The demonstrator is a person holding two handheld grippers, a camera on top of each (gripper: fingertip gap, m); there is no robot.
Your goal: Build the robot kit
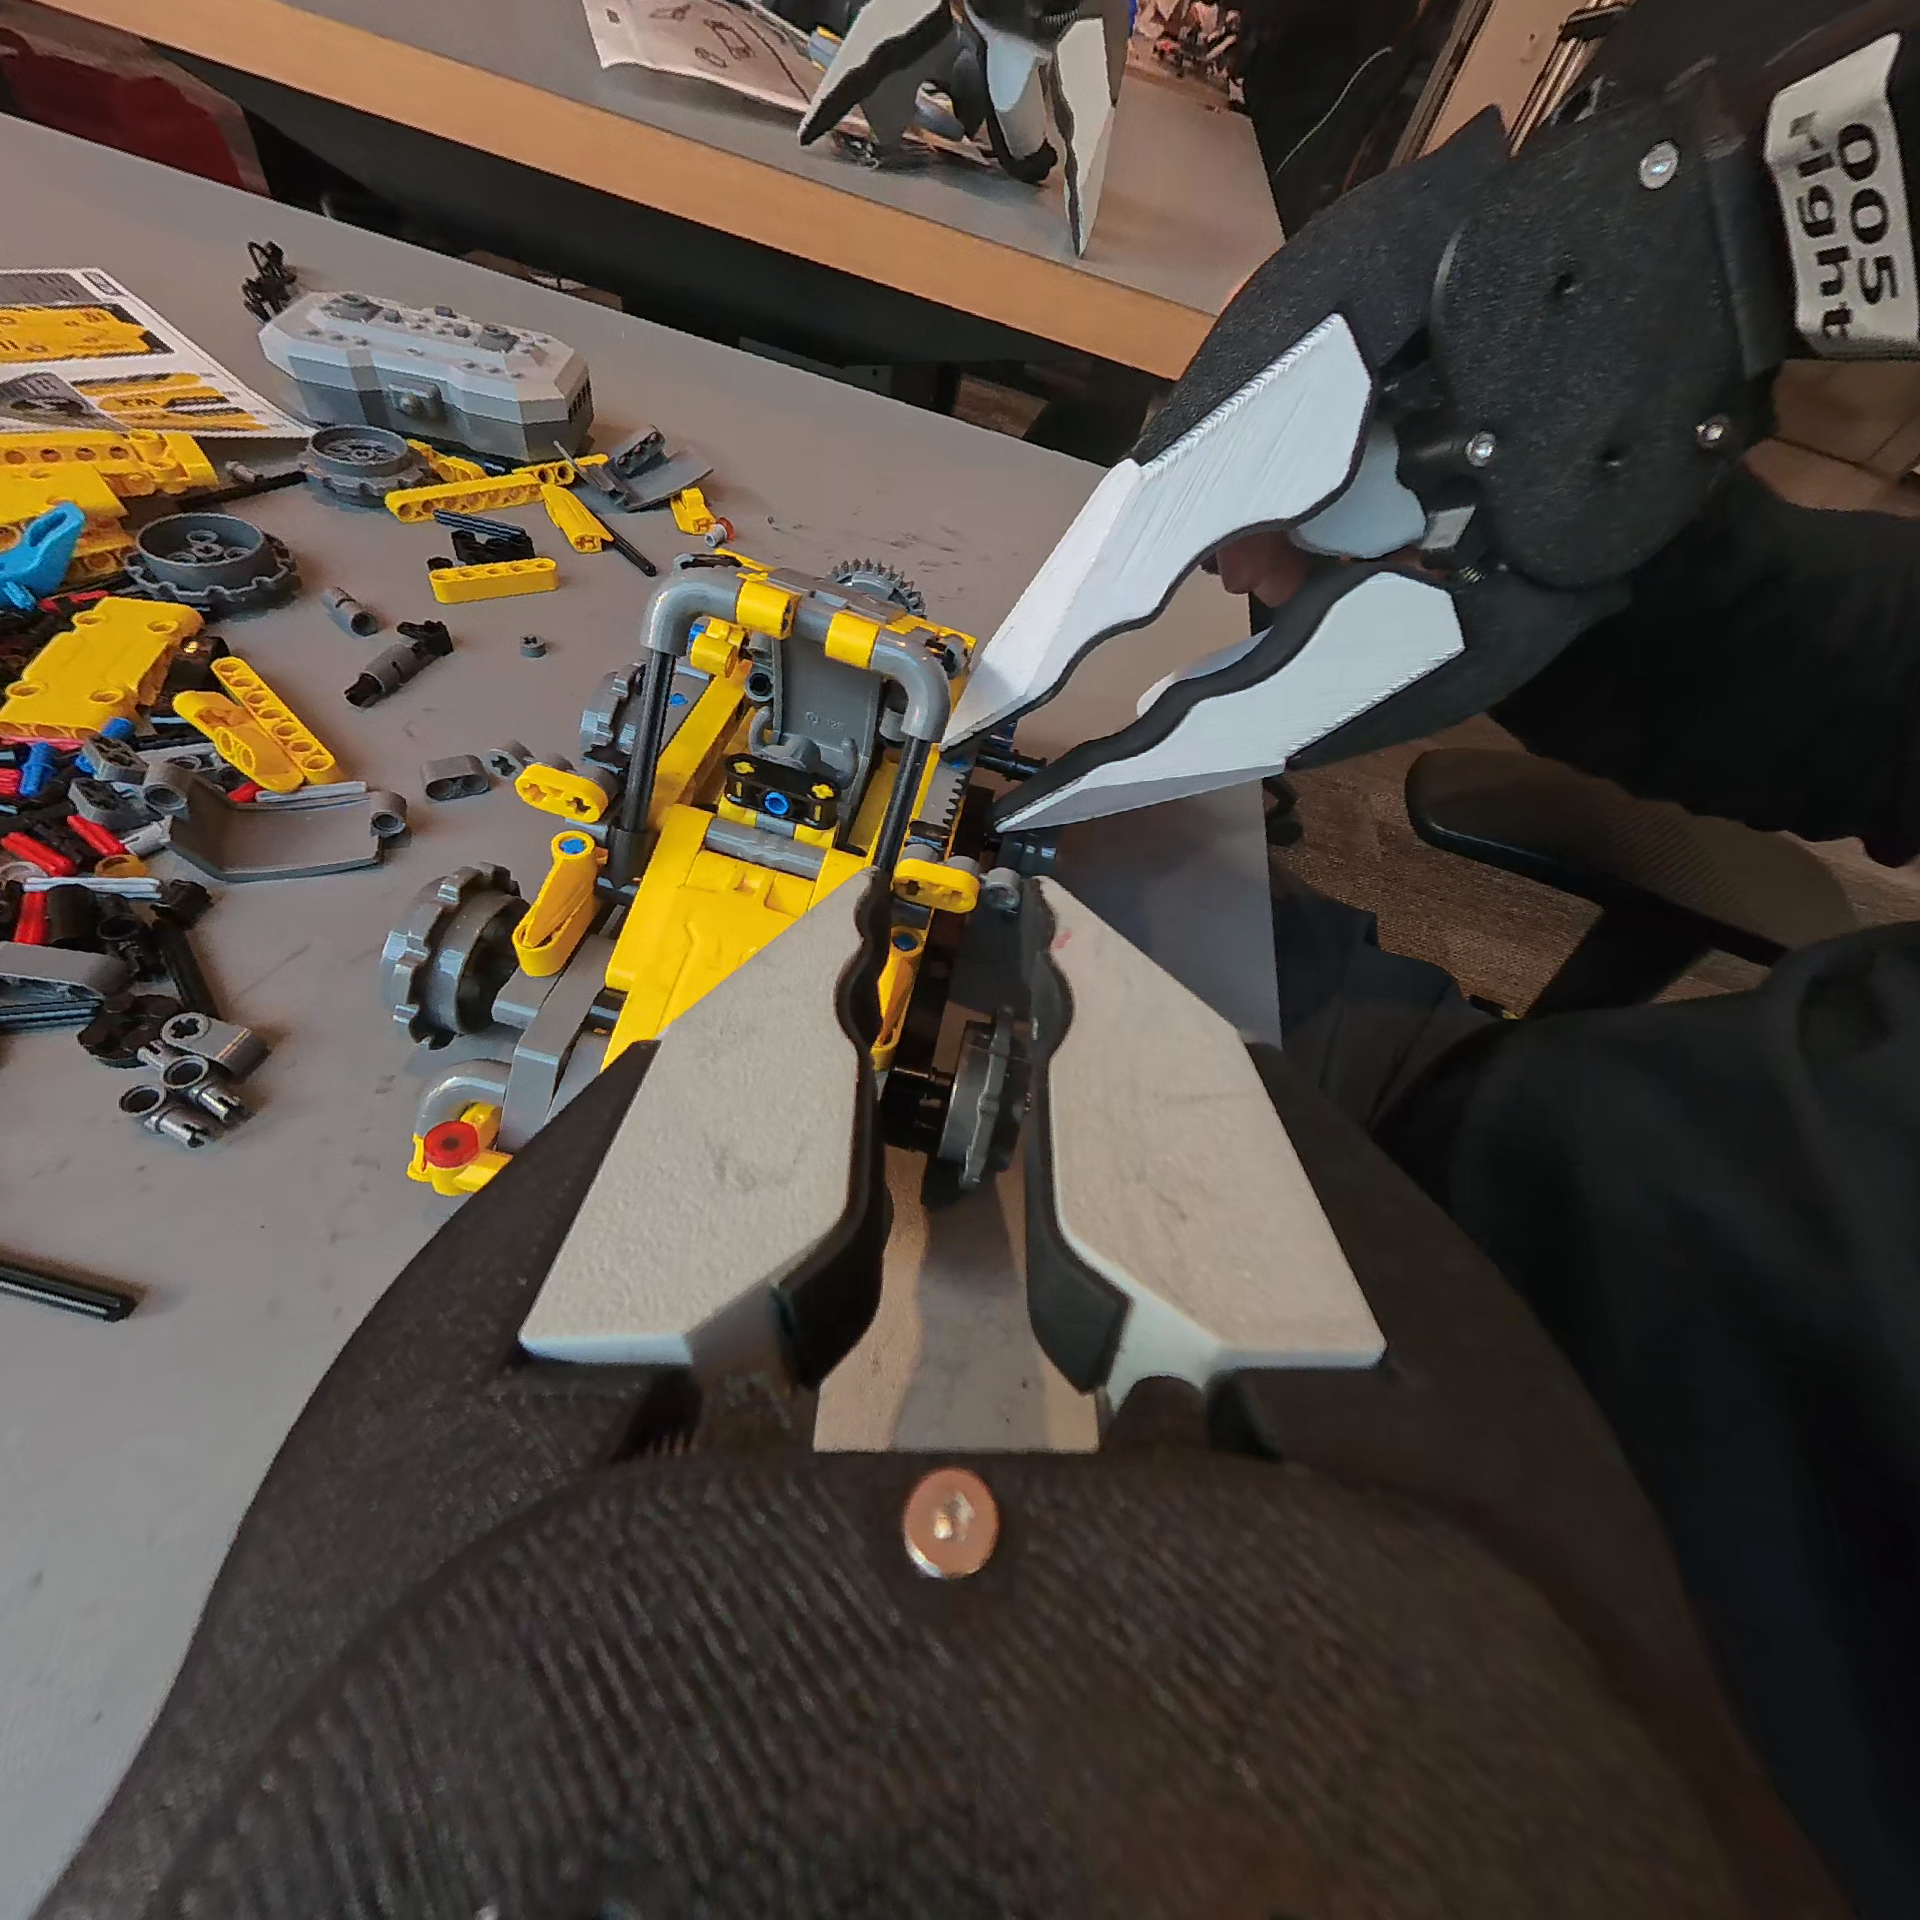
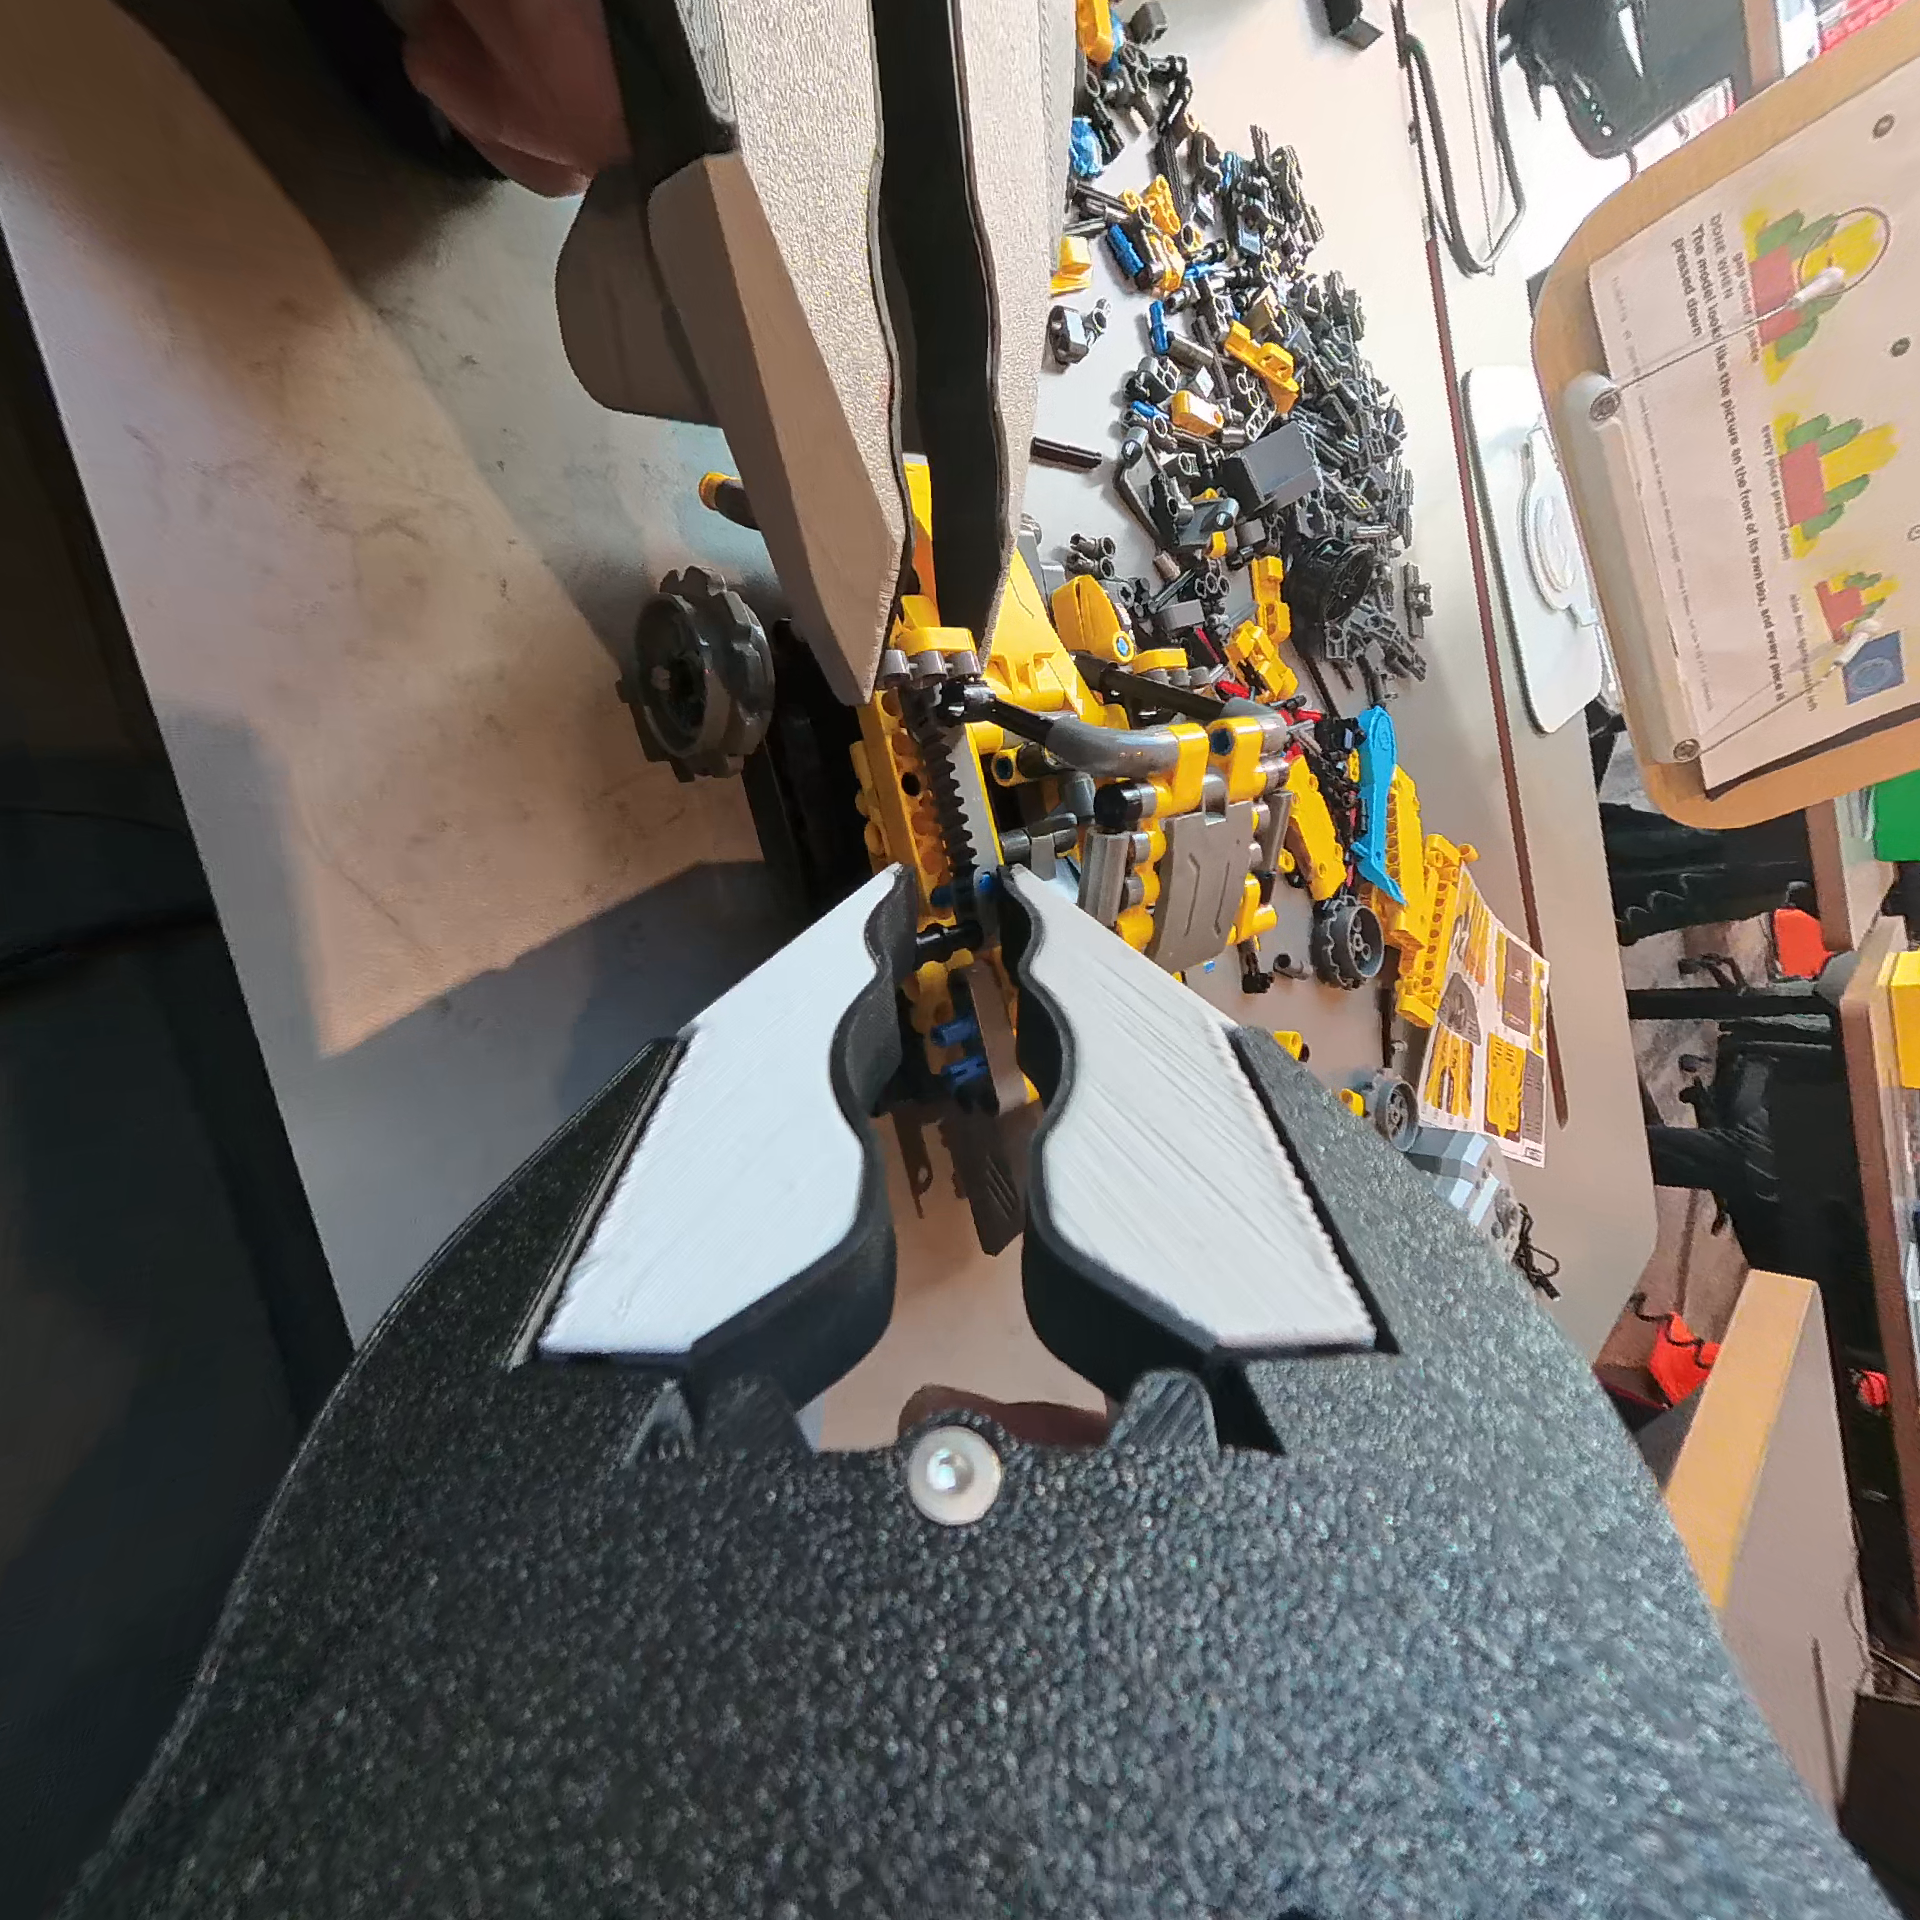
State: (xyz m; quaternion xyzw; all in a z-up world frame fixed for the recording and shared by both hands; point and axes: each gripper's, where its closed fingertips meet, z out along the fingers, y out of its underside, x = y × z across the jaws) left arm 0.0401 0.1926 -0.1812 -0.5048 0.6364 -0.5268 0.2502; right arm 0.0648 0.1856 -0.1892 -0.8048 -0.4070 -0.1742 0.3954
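Left claw [image 1: 951, 904] clenched on the rear of the yellow vehicle model [image 1: 727, 914], standing near the tabletop [image 1: 935, 488] edge. Right claw [image 2: 958, 883] straddling the model's black toothed rack [image 2: 940, 790]; pinching or loose, cannot tell. Loose parts [image 1: 260, 717] and printed sheets [image 1: 104, 353] nearby. White lettered band [image 1: 1839, 208] around the right claw's body.

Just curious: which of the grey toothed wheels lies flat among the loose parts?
The dark grey wheel beside the blue piece; the others stand upright on the model.

My right hand-held gripper [image 2: 958, 883] closes on the yellow brick vehicle [image 2: 1039, 769]; loose parts [image 2: 1247, 416] litter the bench [image 2: 364, 520].
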